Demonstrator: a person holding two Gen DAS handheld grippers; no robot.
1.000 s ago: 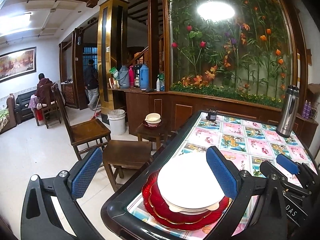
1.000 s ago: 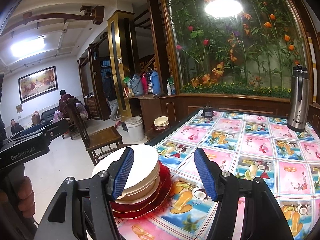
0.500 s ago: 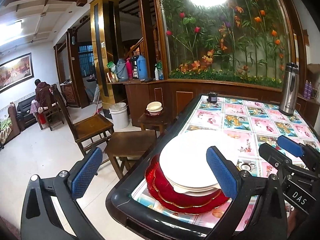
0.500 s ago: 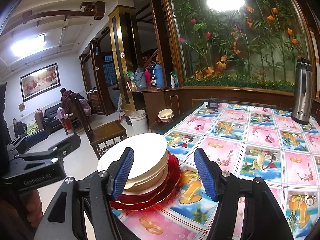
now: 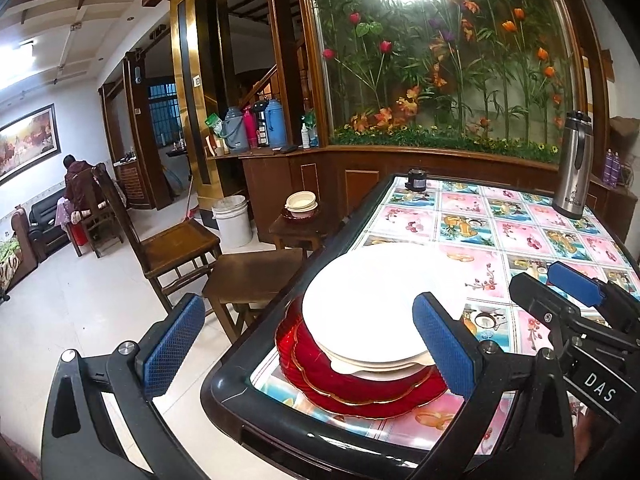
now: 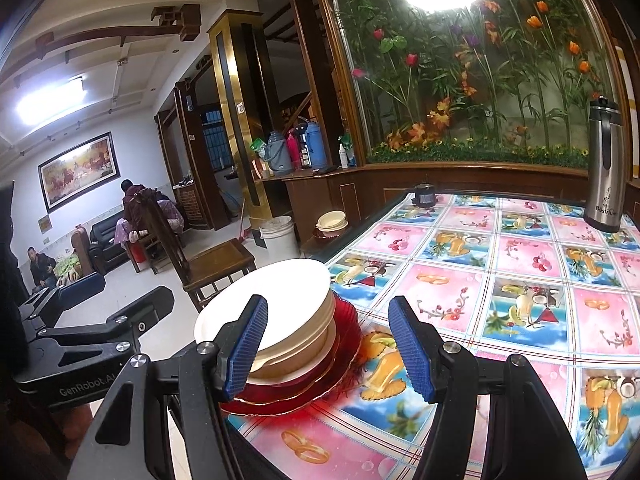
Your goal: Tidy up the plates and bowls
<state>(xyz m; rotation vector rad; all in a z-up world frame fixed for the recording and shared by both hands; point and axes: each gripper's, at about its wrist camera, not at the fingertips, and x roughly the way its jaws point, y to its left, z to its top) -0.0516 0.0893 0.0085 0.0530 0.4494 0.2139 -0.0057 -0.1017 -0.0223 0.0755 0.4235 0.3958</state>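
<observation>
The left gripper, black-framed with blue cross-hatched rubber pads, stands spread wide with nothing pinched between its pads. Its left pad hangs out over the pale floor beyond the table's near corner, while its right pad sits in front of the right edge of the stack of white round plates; whether that pad actually touches the rim cannot be told. The white plates rest on scalloped red glass plates with gold edging, and the whole pile sits on the near corner of the black-rimmed table with a pink-and-blue fruit-print cloth, so most of the pile falls between the two pads as the left wrist camera sees it.

The right gripper, of the same build, is also spread and holds nothing. In its own view the left pad overlaps the front of the white plates (contact is not clear), and the right pad hovers over bare cloth just to the right of the red plates. The pile therefore lies at the left side of that gap, not centred in it.

Off the table, a small dark wooden stool carries cream bowls on a dark red plate, well apart from both grippers. A tall steel thermos flask stands at the table's far right edge.
</observation>
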